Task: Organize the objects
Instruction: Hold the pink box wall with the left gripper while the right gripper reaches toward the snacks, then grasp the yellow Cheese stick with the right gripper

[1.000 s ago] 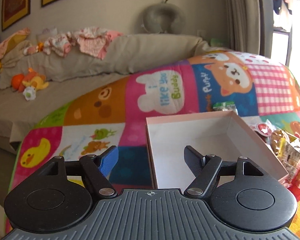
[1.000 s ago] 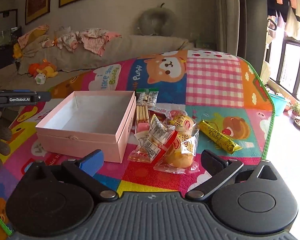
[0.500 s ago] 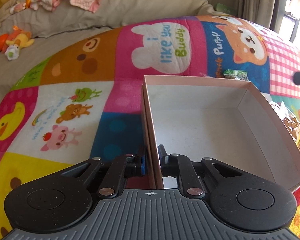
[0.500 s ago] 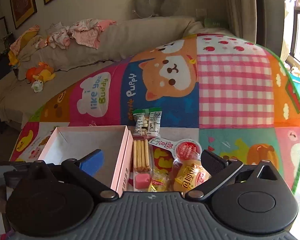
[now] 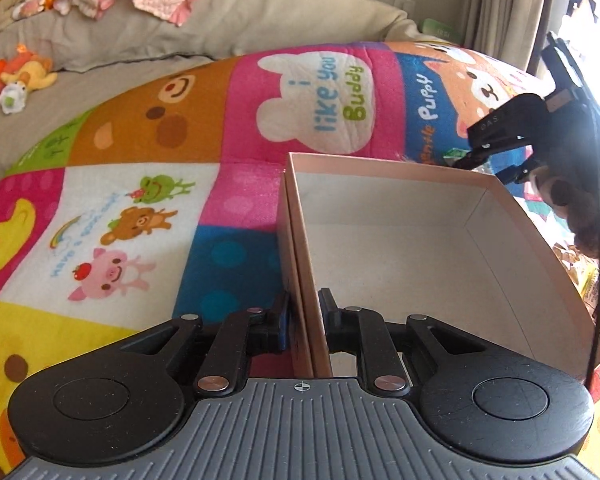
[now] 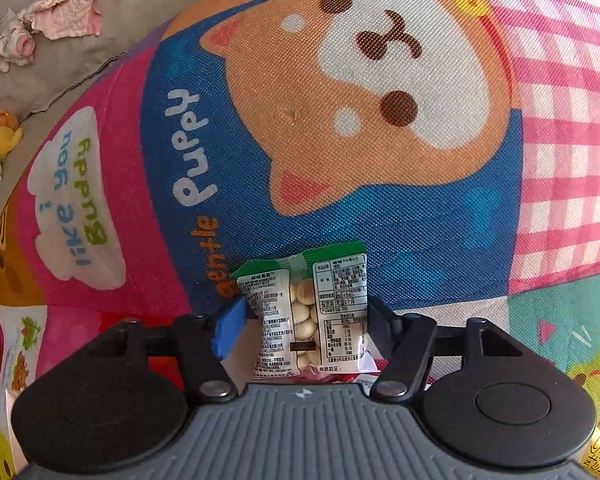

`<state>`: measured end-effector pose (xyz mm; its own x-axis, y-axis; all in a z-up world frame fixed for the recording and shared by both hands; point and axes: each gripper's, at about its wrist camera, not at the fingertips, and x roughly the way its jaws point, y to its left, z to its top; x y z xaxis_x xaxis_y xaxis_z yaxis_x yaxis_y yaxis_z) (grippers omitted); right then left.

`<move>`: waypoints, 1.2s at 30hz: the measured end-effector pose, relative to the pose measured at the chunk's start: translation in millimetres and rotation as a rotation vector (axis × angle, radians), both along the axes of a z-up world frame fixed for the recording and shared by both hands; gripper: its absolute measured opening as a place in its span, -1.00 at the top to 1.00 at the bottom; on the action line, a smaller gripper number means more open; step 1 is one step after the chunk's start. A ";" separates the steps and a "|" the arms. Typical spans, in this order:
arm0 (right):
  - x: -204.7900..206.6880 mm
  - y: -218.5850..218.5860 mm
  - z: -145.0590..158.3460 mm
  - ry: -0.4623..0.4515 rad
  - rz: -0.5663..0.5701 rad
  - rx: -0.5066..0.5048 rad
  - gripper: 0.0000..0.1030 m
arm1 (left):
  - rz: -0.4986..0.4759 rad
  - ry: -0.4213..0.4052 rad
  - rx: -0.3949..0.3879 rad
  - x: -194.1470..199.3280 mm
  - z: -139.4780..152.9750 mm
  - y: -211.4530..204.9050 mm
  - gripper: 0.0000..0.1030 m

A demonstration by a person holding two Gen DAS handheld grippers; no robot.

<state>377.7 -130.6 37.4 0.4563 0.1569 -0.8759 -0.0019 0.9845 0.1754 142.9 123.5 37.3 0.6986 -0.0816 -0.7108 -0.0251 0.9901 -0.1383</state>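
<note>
Pink cardboard of the open rectangular box (image 5: 400, 240) sits on the colourful cartoon play mat (image 5: 140, 200); your left hand-held gripper (image 5: 303, 322) clamps its near-left wall. Your right hand-held gripper (image 6: 306, 322) is closing around the green-and-white snack packet (image 6: 308, 312) on the mat; whether its pads press yet, you cannot tell.

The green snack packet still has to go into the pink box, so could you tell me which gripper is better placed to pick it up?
The right gripper: the green snack packet sits between its closing jaws. The left gripper is shut on the pink box wall, steadying it.
</note>
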 end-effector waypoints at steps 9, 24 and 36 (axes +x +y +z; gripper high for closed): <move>-88.4 -72.6 71.2 -0.171 -0.011 0.032 0.08 | 0.022 -0.007 -0.011 -0.7 -1.1 0.2 0.67; -273.1 -139.9 51.2 -0.167 0.156 -0.020 -0.21 | 0.033 0.008 0.029 -0.8 0.9 -6.7 0.70; -159.7 -209.5 3.1 -0.198 -0.071 -0.047 -0.39 | 0.038 0.014 0.035 -1.7 0.5 -8.1 0.71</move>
<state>218.0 -340.1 40.5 0.6283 0.0796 -0.7739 0.0374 0.9905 0.1323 141.1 115.4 37.8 0.6904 -0.0299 -0.7228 -0.0649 0.9926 -0.1030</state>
